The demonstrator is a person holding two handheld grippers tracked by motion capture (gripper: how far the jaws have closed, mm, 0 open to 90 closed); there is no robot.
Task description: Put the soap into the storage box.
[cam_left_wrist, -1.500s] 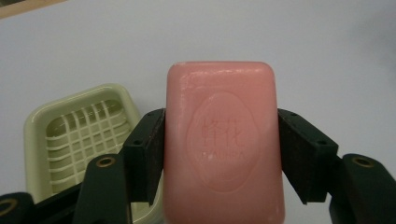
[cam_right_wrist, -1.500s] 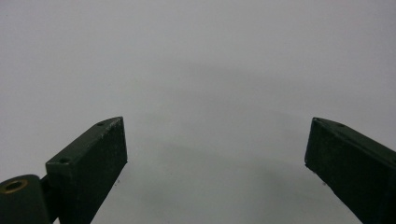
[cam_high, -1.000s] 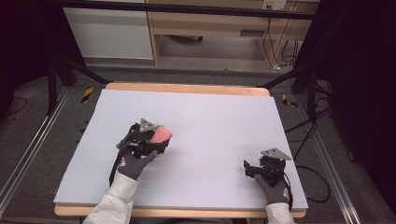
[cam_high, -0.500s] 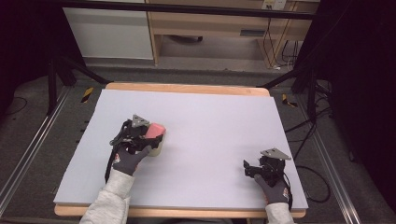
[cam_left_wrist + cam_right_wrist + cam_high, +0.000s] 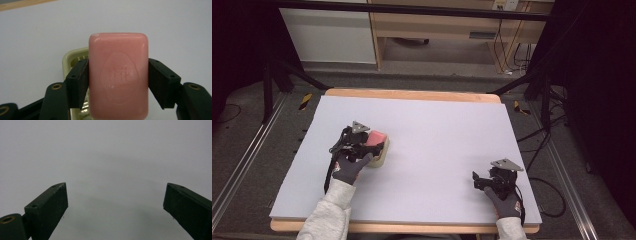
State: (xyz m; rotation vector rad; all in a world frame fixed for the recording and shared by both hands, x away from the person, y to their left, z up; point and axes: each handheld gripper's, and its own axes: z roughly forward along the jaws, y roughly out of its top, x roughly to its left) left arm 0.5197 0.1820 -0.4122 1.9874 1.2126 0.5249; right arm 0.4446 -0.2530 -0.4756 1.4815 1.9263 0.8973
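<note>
While I watched the high view, my left tool sat left of centre in the frame, clenched on a pink soap. Its jaws pressed the two long sides of the bar. From the left tool's own view the soap stood in the middle of the frame, its stamped face toward the camera, with a black pad tight against each side. Behind and below the bar, at lower left of that frame, I could see part of a pale yellow dish with slots in its floor. In the high view the dish lay on the worktop just under the soap; whether the bar touched it I could not tell. A dark-gloved left hand gripped the tool from below, and a grey sleeve ran to the bottom edge.

At lower right of the high view my right tool rested low over the pale worktop, well apart from the soap, held by the gloved right hand. In its own view the right tool was released: the two black jaws stood wide apart at the lower corners, with bare worktop between them.
</note>
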